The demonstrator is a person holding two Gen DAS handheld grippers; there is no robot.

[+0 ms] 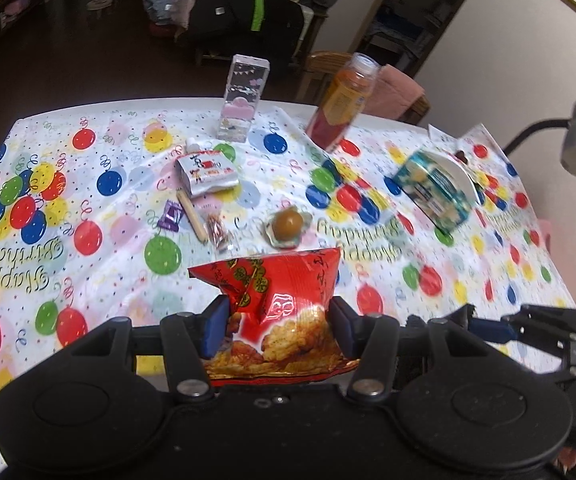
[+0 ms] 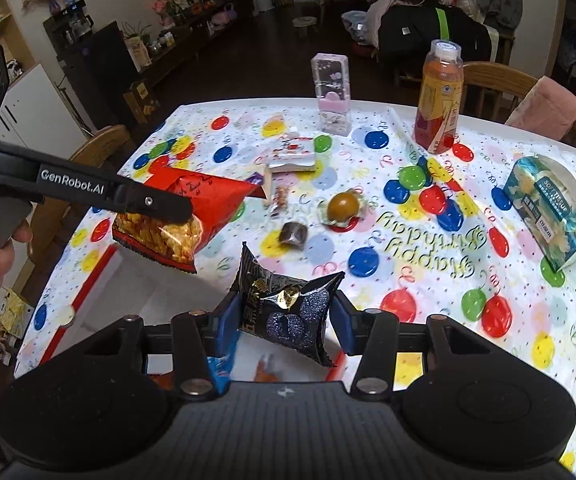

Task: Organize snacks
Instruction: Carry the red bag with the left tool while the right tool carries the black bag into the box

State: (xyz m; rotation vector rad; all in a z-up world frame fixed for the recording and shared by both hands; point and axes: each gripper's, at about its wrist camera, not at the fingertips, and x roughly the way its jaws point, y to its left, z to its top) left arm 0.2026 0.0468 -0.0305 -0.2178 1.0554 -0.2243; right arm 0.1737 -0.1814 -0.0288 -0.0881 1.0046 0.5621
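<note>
Black packet (gripped) above table edge

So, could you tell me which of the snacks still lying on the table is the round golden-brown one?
It is the wrapped ball in crinkled clear film at mid-table. The dark brown sweet beside it is smaller and blockier, and the purple candy is flat.

The table is evenly lit, the room behind left dim, edges are bowed, and motion blur is seen rightward.
</note>
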